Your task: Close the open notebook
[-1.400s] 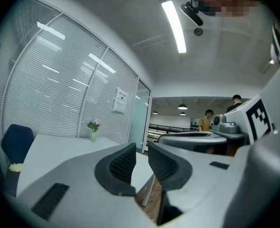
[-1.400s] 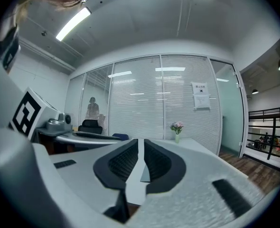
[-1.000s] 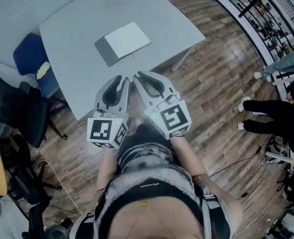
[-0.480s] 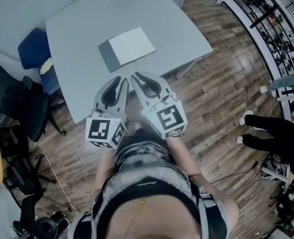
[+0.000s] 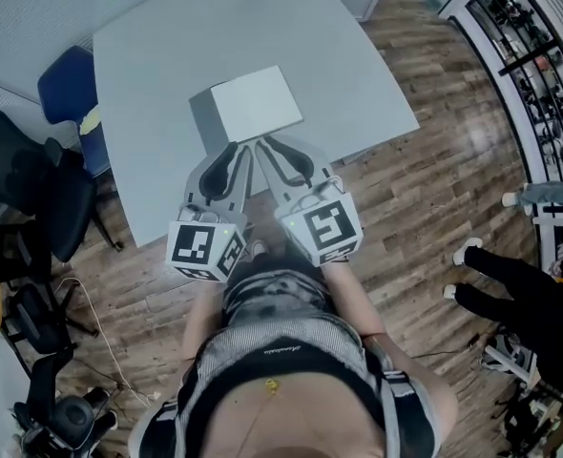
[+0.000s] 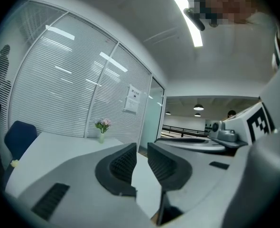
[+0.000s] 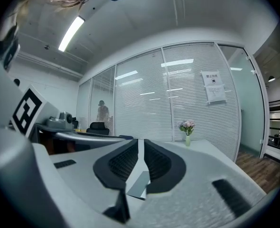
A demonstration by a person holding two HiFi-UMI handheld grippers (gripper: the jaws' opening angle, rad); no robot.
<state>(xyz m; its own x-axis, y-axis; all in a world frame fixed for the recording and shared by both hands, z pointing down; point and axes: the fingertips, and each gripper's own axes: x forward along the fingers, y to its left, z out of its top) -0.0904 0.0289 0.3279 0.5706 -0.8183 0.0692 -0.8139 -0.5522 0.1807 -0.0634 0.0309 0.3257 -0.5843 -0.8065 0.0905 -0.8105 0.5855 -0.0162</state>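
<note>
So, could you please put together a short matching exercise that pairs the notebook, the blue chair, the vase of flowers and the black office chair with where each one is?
Things:
1. notebook
2. blue chair
3. vase of flowers
4. black office chair

Places:
A. at the far end of the table
B. on the floor to the left of the table, nearer the person than the other chair
C. lying open near the table's near edge
D. against the table's left edge

Pairs: 1-C, 2-D, 3-A, 4-B
</note>
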